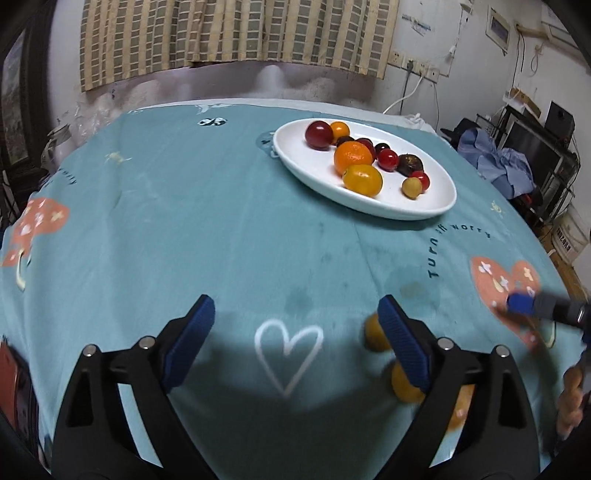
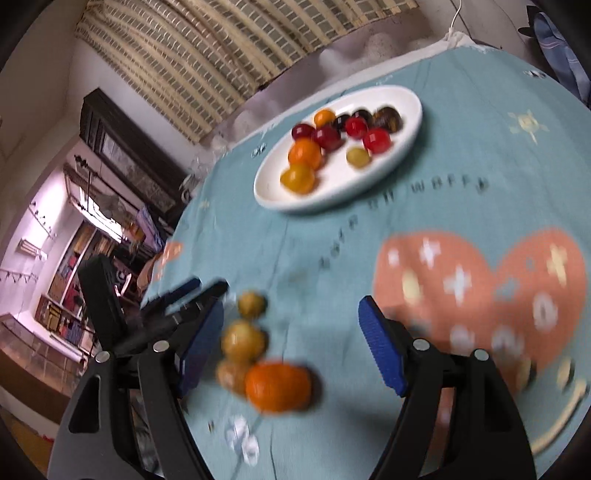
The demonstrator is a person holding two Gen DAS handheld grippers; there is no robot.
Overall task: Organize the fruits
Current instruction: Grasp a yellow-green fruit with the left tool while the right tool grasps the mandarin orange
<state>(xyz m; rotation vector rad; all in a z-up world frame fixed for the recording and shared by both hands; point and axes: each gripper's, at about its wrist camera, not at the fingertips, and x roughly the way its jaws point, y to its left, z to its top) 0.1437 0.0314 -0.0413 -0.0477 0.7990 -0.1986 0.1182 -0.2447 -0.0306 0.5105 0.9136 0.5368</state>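
A white oval plate (image 1: 306, 164) sits at the far side of the teal cloth. It holds several fruits, among them an orange mandarin (image 1: 353, 157), a yellow fruit (image 1: 362, 180) and a red plum (image 1: 318, 134). My left gripper (image 1: 295, 306) is open over bare cloth. Loose yellow fruits (image 1: 375, 332) lie half hidden behind its right finger. In the right wrist view the plate (image 2: 332, 194) is further back. My right gripper (image 2: 291, 306) is open, with a loose orange mandarin (image 2: 279, 386) and small yellow fruits (image 2: 243, 341) on the cloth between its fingers, near the left one and untouched.
The teal tablecloth (image 1: 184, 221) carries heart and mushroom prints. A striped curtain (image 1: 229, 33) hangs behind the table. Cluttered shelves and clothes (image 1: 509, 162) stand to the right. The other gripper (image 1: 524, 304) and a hand (image 1: 570, 398) show at the right edge.
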